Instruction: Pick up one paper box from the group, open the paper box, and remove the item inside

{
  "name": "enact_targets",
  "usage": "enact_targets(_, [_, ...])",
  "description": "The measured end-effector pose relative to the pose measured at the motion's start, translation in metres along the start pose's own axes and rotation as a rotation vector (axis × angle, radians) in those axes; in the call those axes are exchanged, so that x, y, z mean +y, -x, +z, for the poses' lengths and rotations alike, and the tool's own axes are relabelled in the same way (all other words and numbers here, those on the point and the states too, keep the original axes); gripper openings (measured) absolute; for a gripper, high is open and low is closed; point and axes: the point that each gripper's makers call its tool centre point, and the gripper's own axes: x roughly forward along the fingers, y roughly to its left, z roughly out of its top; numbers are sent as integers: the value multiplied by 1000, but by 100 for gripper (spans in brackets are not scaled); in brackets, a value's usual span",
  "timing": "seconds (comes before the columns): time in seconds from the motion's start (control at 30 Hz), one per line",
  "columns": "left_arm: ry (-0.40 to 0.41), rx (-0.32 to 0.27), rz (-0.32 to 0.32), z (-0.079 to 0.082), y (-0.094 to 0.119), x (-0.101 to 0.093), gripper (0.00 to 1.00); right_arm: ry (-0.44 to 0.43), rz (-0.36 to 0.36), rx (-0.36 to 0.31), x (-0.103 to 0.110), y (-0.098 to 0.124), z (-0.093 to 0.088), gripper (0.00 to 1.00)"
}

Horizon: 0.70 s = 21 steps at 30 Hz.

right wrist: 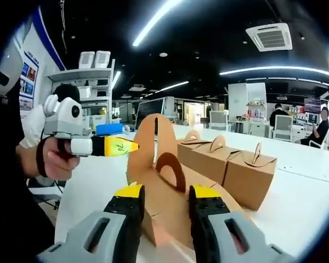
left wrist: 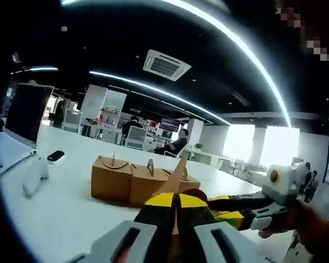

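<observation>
Paper box (right wrist: 170, 203), separated from the group of boxes (right wrist: 227, 161) on the white counter (right wrist: 296, 203), sits between the spread jaws of the right hand-held gripper (right wrist: 163, 205), probably to steady it during opening. Left hand-held gripper (right wrist: 132, 147) is pinched on the raised handle flap (right wrist: 151, 139), apparently to pull the top open; item inside cannot be seen.
</observation>
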Motion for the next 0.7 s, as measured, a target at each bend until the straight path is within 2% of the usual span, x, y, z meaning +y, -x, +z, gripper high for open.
enact_targets(0.27, [102,-20,57,2,3,12,4,4,3,6,1,-1,0,33])
enact_targets(0.3, [135,-23,73,2,4,16,4,5,3,7,0,-1,0,33])
enact_targets(0.47, [189,-22,89,0,5,23,4,6,3,9,1,-2,0,33])
enact_targets(0.7, [307,-15,113,-3,5,35,4,5,3,9,0,-3,0,33])
